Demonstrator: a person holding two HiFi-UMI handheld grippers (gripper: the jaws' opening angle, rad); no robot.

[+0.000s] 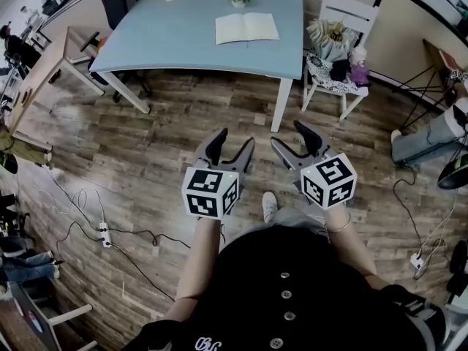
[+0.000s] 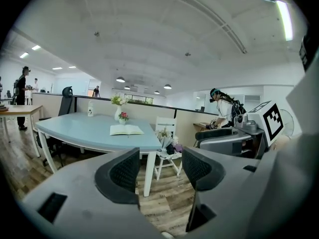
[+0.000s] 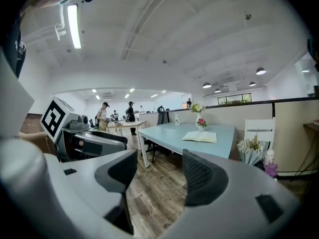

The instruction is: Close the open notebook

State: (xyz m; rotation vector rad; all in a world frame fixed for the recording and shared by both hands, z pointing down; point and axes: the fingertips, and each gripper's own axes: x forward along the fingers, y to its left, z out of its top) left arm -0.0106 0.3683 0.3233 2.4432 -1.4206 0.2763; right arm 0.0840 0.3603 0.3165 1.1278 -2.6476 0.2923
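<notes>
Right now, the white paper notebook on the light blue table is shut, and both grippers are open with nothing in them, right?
Not quite. The white paper notebook on the light blue table lies open with its pages facing up, as the head view shows. The rest is right: the left gripper and the right gripper are both open with nothing in them.
</notes>
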